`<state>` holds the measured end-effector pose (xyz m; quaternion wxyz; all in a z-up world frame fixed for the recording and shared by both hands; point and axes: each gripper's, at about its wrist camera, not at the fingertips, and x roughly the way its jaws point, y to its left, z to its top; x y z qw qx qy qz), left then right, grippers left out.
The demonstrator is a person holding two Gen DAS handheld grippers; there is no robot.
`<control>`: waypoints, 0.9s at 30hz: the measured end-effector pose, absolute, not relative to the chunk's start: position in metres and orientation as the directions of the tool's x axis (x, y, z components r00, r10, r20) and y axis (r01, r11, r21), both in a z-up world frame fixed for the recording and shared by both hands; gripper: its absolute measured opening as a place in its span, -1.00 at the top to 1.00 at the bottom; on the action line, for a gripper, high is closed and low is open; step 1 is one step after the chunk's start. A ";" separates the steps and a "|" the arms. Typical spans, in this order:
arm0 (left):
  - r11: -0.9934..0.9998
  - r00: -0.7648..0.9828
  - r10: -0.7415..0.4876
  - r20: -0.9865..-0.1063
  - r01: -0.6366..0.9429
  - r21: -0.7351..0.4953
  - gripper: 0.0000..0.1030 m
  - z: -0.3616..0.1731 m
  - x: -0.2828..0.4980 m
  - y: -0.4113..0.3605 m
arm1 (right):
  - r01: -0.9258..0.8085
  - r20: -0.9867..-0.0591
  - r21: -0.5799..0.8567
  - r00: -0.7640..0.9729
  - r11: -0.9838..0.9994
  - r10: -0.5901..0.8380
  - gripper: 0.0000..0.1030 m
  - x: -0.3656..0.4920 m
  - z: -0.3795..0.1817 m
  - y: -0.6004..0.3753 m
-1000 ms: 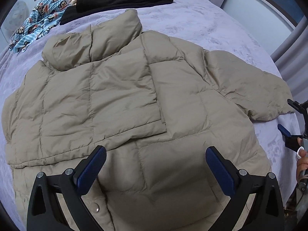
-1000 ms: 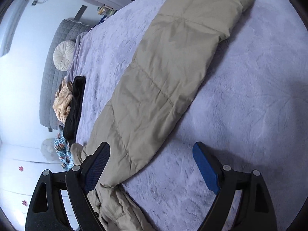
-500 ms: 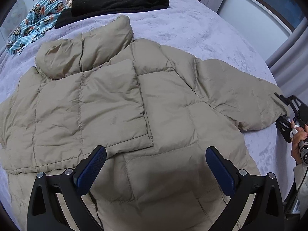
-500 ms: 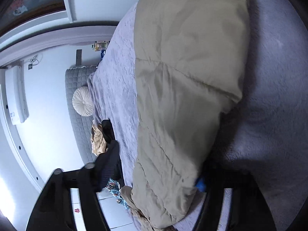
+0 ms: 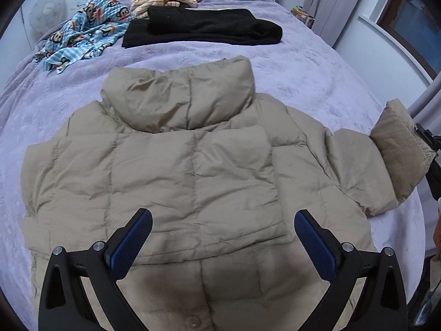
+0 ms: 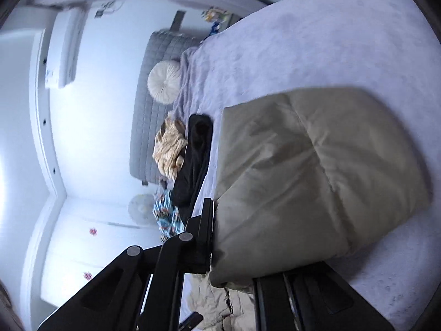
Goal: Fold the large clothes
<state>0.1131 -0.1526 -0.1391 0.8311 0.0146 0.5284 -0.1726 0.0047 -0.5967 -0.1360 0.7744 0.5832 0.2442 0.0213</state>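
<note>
The right claw (image 6: 233,251) pinches the tan coat's (image 5: 193,171) sleeve (image 6: 303,176) above the bed (image 5: 289,63). The left claw (image 5: 220,237) hangs wide apart over the coat.

No readable text, label, brand or number appears anywhere in my two views; the wall unit (image 6: 64,52) carries a small sticker too blurred to make out.

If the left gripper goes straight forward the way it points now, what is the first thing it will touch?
Most likely the beige puffer jacket. The left gripper is open and points at the jacket's folded-over panel, with nothing between them. Depth is unclear, so the exact contact spot is uncertain.
</note>
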 end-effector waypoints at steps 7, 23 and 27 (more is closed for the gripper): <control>0.972 0.417 -0.200 -0.887 0.202 -0.124 -1.00 -0.142 0.125 -0.094 | 0.073 -0.523 0.696 0.733 0.715 0.435 0.84 0.092 -0.081 -0.447; 0.990 0.387 -0.115 -0.915 0.115 -0.076 -1.00 -0.198 0.141 -0.037 | 0.082 -0.781 0.533 0.430 0.842 0.453 0.85 0.113 -0.207 -0.287; 0.988 0.389 -0.138 -0.911 0.125 -0.096 -1.00 -0.192 0.142 -0.037 | 0.123 -0.796 0.526 0.422 0.842 0.435 0.51 0.114 -0.193 -0.293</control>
